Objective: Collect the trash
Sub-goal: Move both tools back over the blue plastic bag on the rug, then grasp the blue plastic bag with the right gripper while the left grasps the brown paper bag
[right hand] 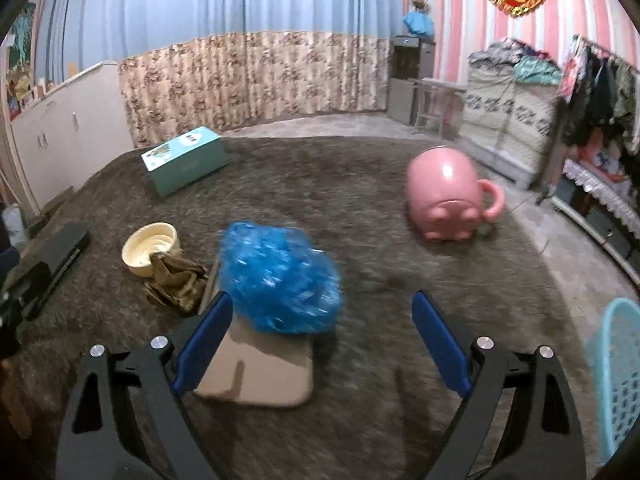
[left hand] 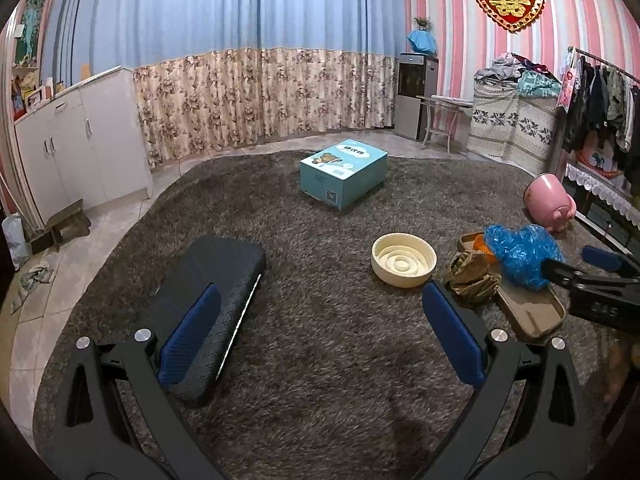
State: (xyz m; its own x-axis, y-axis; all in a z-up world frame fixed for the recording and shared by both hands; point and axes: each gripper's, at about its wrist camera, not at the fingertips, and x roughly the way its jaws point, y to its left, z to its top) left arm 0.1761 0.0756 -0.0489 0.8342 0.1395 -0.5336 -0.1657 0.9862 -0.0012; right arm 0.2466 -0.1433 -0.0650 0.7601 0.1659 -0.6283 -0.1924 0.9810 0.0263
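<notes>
Meanwhile right gripper was wide open w/ blue bag on tray just ahead-left; left gripper wide too, black case beside its left finger.

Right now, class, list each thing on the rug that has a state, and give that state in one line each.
Left gripper: open, holding nothing.
Right gripper: open, by the blue bag.
Blue plastic bag: crumpled, on the brown tray.
Pink pig mug: tipped over.
Cream bowl: upright.
Teal box: closed.
</notes>
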